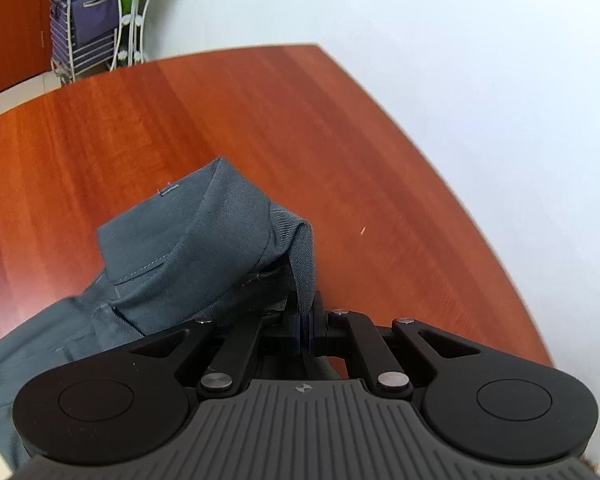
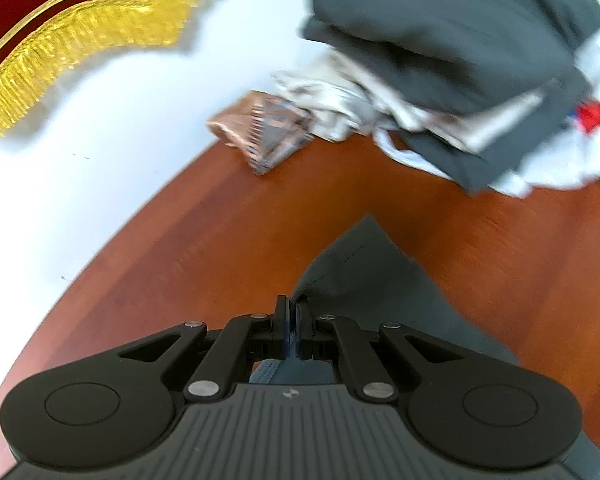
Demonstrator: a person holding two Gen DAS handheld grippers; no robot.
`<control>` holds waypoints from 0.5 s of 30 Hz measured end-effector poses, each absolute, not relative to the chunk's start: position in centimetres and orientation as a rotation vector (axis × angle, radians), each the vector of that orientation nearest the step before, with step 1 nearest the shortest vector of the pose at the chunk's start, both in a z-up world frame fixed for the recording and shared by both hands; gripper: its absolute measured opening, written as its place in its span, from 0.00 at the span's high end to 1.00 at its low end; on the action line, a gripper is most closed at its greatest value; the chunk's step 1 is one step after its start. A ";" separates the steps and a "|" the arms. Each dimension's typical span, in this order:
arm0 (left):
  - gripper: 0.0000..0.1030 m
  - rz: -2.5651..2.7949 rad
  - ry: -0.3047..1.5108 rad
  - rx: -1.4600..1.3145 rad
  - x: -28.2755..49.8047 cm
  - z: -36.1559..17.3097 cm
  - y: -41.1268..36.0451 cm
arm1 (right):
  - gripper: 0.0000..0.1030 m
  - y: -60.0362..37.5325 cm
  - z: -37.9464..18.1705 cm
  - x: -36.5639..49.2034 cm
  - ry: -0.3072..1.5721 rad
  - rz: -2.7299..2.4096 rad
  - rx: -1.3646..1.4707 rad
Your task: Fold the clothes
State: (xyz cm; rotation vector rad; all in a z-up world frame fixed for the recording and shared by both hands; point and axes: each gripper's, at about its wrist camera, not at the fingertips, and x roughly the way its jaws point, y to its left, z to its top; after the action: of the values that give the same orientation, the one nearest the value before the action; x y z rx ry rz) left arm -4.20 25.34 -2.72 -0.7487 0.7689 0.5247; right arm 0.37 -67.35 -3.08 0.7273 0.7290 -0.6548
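Both tongs clamp the grey trousers: left tongs (image 1: 305, 320) & right tongs (image 2: 292, 328) pinch grey trousers (image 1: 188, 240), prob. lifting edge off counter (image 1: 140, 120) to fold.

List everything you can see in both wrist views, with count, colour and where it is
grey garment: one, dark grey, on the table, pinched by both tongs
table: one, reddish-brown wood, under everything
clothes pile: one, dark grey over white and beige, far table edge, blurred
patterned cloth: one, brownish, beside the pile at the table edge
fringed fabric: one, dark red with gold fringe, on the floor
wire cart: one, with purple bag, by the wall
left tongs: black, shut on cloth
right tongs: black, shut on cloth
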 end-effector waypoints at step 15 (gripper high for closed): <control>0.96 0.582 0.650 -0.833 0.6 -2.4 28.9 | 0.97 -66.3 1.5 18.3 0.609 -0.462 0.732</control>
State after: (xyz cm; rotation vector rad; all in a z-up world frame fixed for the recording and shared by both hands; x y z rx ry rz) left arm 0.60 28.91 -2.36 -0.8334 0.6498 0.5819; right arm 18.28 -66.35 1.52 0.7319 0.6092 -0.4616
